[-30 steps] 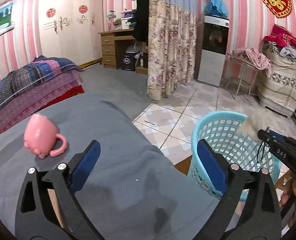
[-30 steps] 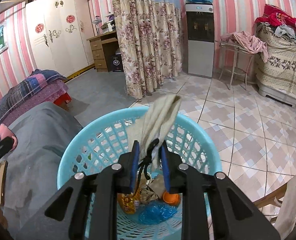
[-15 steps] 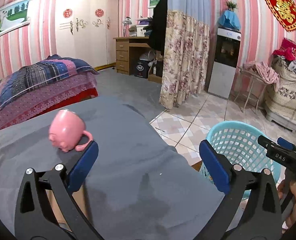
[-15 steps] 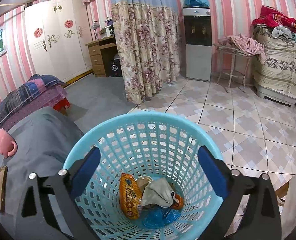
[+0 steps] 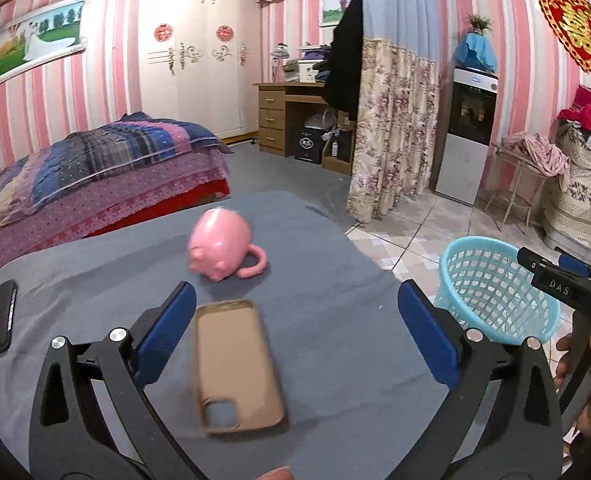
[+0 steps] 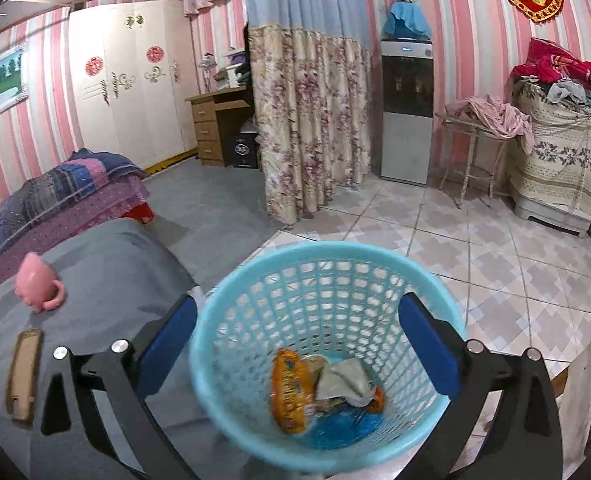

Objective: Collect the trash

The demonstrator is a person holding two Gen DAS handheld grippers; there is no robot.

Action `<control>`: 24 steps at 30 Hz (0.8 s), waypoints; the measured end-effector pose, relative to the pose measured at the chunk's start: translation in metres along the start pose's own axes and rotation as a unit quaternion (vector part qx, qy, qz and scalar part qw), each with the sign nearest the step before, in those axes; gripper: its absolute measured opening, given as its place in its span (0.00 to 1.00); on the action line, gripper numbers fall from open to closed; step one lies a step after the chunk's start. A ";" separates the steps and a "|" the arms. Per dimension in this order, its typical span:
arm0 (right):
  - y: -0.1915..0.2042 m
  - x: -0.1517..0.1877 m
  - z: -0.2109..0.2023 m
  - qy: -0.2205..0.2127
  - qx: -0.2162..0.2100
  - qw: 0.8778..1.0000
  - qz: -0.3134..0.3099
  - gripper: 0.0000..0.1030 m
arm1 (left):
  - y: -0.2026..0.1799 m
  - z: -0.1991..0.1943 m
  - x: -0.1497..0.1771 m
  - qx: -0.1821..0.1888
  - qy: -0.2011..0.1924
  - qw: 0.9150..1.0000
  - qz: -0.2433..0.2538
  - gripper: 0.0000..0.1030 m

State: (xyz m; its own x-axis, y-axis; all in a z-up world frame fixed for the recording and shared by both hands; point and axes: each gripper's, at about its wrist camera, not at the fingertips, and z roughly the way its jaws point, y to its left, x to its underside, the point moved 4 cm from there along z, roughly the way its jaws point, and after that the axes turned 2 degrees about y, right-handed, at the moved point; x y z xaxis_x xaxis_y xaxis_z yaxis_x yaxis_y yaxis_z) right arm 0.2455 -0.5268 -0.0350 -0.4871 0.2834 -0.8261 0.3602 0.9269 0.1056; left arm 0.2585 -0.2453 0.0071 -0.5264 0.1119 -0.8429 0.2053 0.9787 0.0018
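Note:
A light blue plastic basket [image 6: 327,264] stands on the floor beside the grey-covered table [image 5: 335,360]. Inside lie an orange snack wrapper [image 6: 289,392], a crumpled beige tissue [image 6: 345,378] and a blue wrapper [image 6: 343,426]. My right gripper [image 6: 297,348] is open and empty, above the basket. My left gripper [image 5: 295,330] is open and empty, above the table. The basket [image 5: 491,292] also shows at the right in the left wrist view, with the right gripper's body [image 5: 563,284] over it.
On the table lie a pink pig-shaped mug [image 5: 221,246], a tan phone case [image 5: 235,364] and a black flat device [image 5: 1,316]. A bed [image 5: 95,168] stands behind the table. A floral curtain [image 5: 391,136], desk and water dispenser [image 5: 467,136] stand beyond.
My right gripper opened and the beige tissue dropped into the basket. My left gripper drew back over the table, so the phone case and black device came into view.

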 end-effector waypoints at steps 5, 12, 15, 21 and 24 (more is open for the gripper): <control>0.033 0.011 -0.027 -0.005 -0.025 0.999 -0.030 0.96 | 0.024 -0.029 0.010 -0.030 -0.005 1.000 -0.004 0.95; 0.077 0.034 -0.066 -0.026 -0.044 0.997 -0.055 0.96 | 0.048 -0.065 0.027 -0.058 -0.014 0.998 0.004 0.95; 0.093 0.046 -0.077 -0.023 -0.050 0.997 -0.060 0.96 | 0.059 -0.075 0.038 -0.060 -0.010 0.998 0.004 0.95; 0.120 0.073 -0.098 -0.021 -0.062 0.995 -0.075 0.96 | 0.083 -0.089 0.064 -0.062 0.000 0.998 -0.009 0.95; 0.138 0.093 -0.110 -0.019 -0.066 0.993 -0.095 0.96 | 0.091 -0.095 0.075 -0.068 -0.003 0.998 -0.008 0.95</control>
State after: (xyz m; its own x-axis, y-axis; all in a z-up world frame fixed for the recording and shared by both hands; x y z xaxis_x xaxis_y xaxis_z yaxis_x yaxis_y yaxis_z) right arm 0.1623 -0.3450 -0.0362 -0.5043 0.0935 -0.8585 0.1561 0.9876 0.0159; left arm 0.1595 -0.1314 -0.0049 -0.5243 0.0964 -0.8461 0.0836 0.9946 0.0616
